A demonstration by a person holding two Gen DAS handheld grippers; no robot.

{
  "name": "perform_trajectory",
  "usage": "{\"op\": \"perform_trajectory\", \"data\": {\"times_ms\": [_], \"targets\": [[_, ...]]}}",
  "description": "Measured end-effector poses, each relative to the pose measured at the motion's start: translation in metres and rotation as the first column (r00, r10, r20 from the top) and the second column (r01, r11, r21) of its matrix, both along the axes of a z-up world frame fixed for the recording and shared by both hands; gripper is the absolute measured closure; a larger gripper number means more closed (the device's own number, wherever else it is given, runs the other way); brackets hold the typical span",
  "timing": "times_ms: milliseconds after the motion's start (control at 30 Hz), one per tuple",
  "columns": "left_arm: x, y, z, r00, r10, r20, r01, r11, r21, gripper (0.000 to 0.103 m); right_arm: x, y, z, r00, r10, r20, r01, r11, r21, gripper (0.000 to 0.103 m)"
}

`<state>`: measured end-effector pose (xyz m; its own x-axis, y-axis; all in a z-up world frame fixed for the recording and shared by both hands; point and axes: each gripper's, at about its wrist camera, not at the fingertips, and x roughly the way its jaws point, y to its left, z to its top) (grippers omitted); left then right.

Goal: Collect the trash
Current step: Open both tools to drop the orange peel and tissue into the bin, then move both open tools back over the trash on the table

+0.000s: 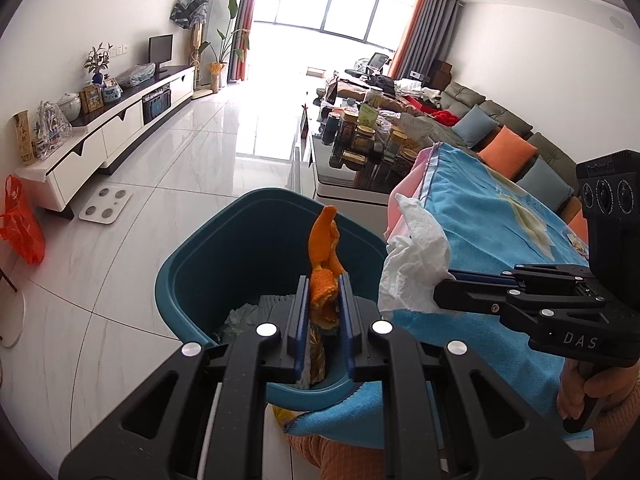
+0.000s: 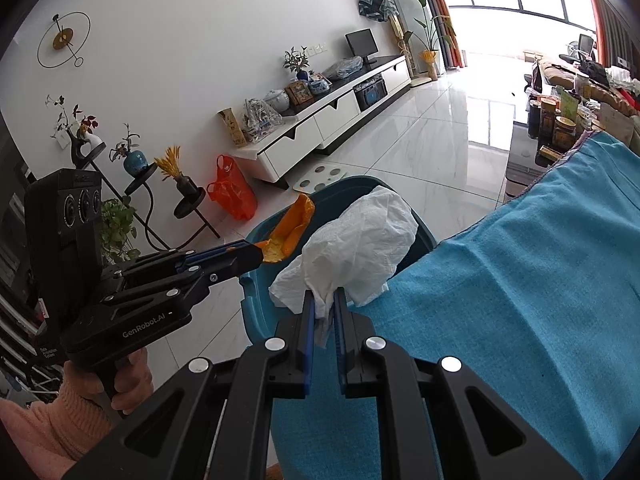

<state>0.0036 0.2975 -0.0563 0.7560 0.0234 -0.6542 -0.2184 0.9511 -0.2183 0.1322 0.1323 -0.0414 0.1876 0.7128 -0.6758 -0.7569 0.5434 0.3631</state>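
Observation:
My left gripper (image 1: pixel 325 280) is shut on a piece of orange peel (image 1: pixel 326 256) and holds it above the open teal trash bin (image 1: pixel 224 256). The bin holds crumpled paper and other waste (image 1: pixel 244 312). My right gripper (image 2: pixel 323 294) is shut on a crumpled white tissue (image 2: pixel 360 244) just over the bin's rim (image 2: pixel 424 236). In the left wrist view the right gripper (image 1: pixel 444 294) comes in from the right with the tissue (image 1: pixel 416 256). In the right wrist view the left gripper (image 2: pixel 260 252) holds the peel (image 2: pixel 290 232) at the left.
A blue cloth (image 1: pixel 492 232) covers the surface to the bin's right (image 2: pixel 520 280). A dark coffee table with jars (image 1: pixel 368 144) stands beyond. A white scale (image 1: pixel 105 204) and an orange plastic bag (image 1: pixel 20 224) lie on the tiled floor by the TV cabinet (image 1: pixel 104 136).

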Motion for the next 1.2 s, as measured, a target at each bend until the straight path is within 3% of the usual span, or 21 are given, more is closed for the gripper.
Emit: {"op": "perform_trajectory", "data": {"times_ms": [533, 700, 867, 1000, 1200], "targets": [[0.031, 0.008, -0.034, 0.997, 0.035, -0.063, -0.038, 0.998, -0.044, 0.088, 0.014, 0.032, -0.014, 0.999, -0.001, -0.042, -0.002, 0.998, -0.067, 0.093], [0.042, 0.011, -0.044, 0.996, 0.038, -0.080, -0.043, 0.997, -0.060, 0.088, 0.019, 0.037, -0.018, 0.998, -0.013, -0.061, 0.008, 0.996, -0.085, 0.088], [0.055, 0.004, -0.061, 0.993, 0.040, -0.114, -0.048, 0.997, -0.064, 0.069, 0.020, 0.033, -0.018, 0.997, -0.037, -0.063, 0.032, 0.997, -0.077, 0.086], [0.058, 0.002, -0.070, 0.991, 0.053, -0.126, -0.062, 0.996, -0.071, 0.069, 0.020, 0.022, -0.018, 0.996, -0.063, -0.062, 0.059, 0.997, -0.053, 0.081], [0.044, 0.003, -0.056, 0.994, 0.082, -0.071, -0.086, 0.995, -0.057, 0.066, 0.021, 0.013, -0.015, 0.995, -0.079, -0.064, 0.078, 0.997, -0.029, 0.075]]}}
